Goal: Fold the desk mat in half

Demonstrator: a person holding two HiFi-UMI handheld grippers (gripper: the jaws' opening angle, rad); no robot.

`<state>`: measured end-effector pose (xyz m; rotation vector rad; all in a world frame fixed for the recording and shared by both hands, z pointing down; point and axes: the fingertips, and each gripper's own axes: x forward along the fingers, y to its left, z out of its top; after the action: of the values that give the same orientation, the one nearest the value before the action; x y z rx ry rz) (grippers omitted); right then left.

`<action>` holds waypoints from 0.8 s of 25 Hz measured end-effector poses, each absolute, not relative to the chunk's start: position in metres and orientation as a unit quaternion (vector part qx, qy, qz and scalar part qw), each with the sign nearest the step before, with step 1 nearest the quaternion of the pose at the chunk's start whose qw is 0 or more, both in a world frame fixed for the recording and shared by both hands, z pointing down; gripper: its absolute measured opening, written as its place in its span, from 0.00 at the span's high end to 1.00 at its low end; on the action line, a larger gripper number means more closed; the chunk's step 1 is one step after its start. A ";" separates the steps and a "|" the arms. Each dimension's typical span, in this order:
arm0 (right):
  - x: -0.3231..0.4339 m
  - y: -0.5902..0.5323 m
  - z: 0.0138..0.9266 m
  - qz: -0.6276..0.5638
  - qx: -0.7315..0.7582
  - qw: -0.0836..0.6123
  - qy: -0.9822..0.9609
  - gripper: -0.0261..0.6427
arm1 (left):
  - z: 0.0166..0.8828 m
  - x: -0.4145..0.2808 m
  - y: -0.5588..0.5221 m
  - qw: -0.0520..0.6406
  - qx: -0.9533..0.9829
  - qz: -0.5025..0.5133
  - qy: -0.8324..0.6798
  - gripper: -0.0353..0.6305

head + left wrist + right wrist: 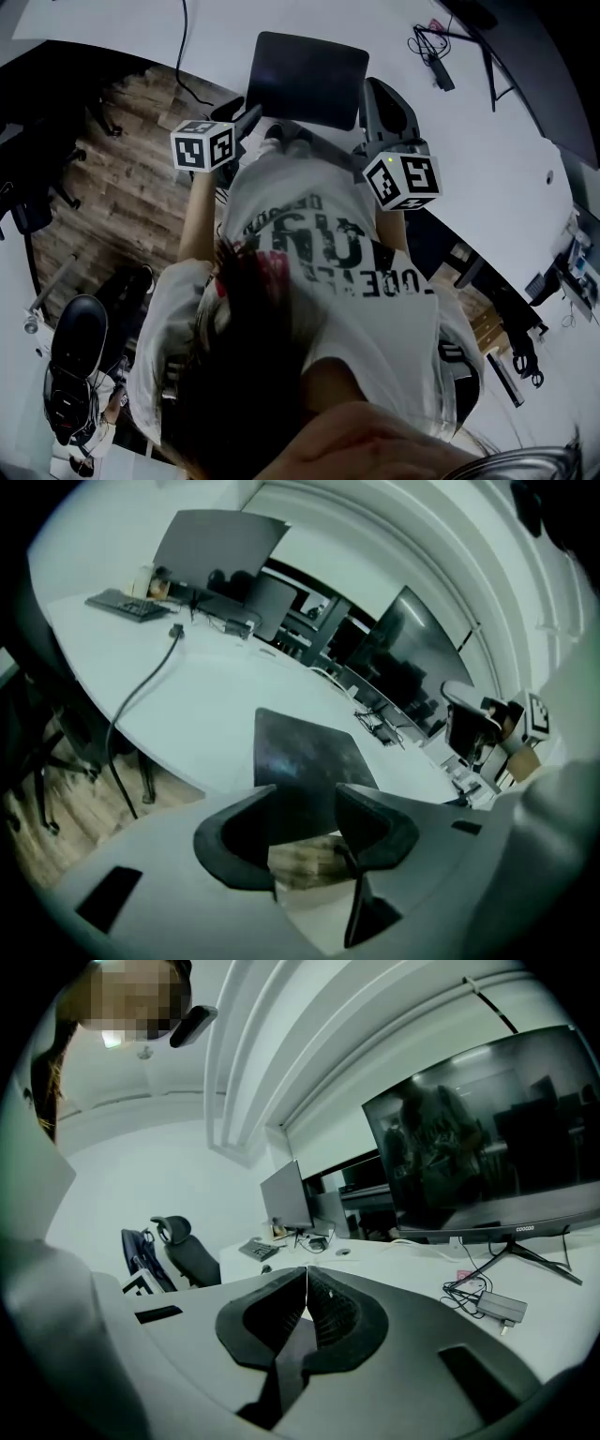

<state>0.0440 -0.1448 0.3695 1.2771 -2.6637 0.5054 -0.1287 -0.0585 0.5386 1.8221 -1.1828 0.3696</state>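
Dark desk mat [309,80] flat on the white desk [225,28]
It lies smooth and rectangular at the desk's near edge. The left claw [305,832] is spread and empty just short of it, and the right claw [306,1302] is pressed together.

Mat [309,80]: dark, plain, roughly square sheet; lies flat on white desk [487,141], at its near edge.

The desk mat's [305,752] near edge was hidden behind the left tongs [306,789], lower centre of the left gripper view; the monitor [487,1138] ran off the right gripper view's right edge.
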 end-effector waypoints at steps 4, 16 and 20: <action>0.044 -0.143 0.371 0.167 0.425 0.074 -0.886 0.96 | 0.564 -0.129 -0.055 0.502 0.715 0.128 -0.470 0.65; 0.050 -0.144 0.372 0.167 0.433 0.077 -0.883 0.96 | 0.611 -0.125 -0.053 0.543 0.689 0.159 -0.454 0.64; 0.053 -0.145 0.371 0.168 0.437 0.078 -0.880 0.96 | 0.614 -0.122 -0.055 0.542 0.689 0.168 -0.450 0.65</action>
<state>0.0529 -0.1449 0.3714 1.3099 -2.6361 0.5036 -0.1216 -0.0549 0.6144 1.6363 -1.0696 0.3996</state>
